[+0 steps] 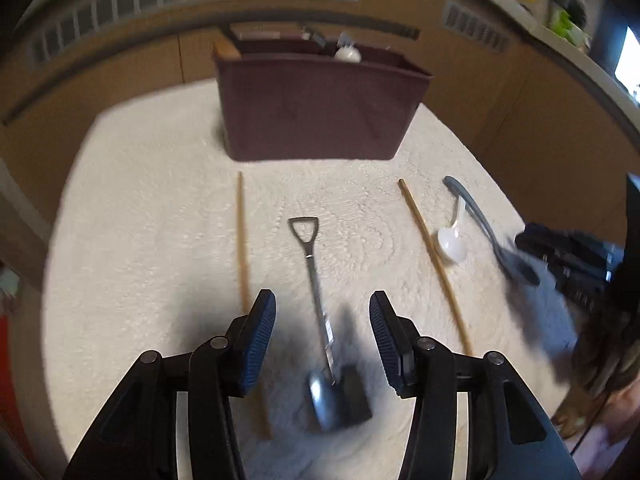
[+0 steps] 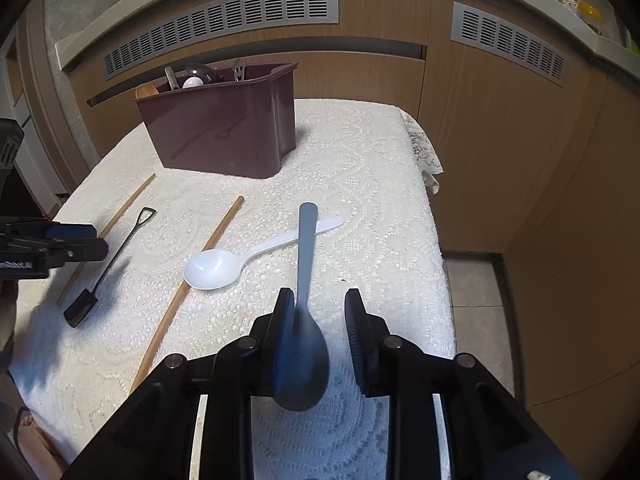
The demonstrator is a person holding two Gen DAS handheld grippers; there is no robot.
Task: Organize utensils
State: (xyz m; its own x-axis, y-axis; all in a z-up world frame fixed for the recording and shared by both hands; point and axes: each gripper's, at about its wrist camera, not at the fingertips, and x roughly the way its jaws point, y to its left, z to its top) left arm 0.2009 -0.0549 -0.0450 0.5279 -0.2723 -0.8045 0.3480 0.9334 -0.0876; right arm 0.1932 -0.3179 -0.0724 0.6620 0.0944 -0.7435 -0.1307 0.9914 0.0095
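A metal shovel-shaped spoon (image 1: 316, 292) lies on the white lace cloth, its bowl toward me, between the fingers of my open left gripper (image 1: 322, 320); neither pad touches it. A grey spoon (image 2: 306, 264) lies with its bowl between the pads of my right gripper (image 2: 320, 312). The left pad is against the bowl and the right pad stands apart, so this gripper is open. The grey handle crosses a white plastic spoon (image 2: 212, 266). Two wooden chopsticks (image 1: 241, 240) (image 1: 434, 260) lie either side of the shovel spoon. A maroon utensil bin (image 2: 224, 128) stands at the back holding several utensils.
The cloth-covered table (image 2: 360, 160) ends close to the right of the grey spoon, with tiled floor (image 2: 476, 292) below. Wooden cabinets with vent grilles (image 2: 224, 20) stand behind the bin. In the right wrist view my left gripper (image 2: 80, 244) reaches in from the left edge.
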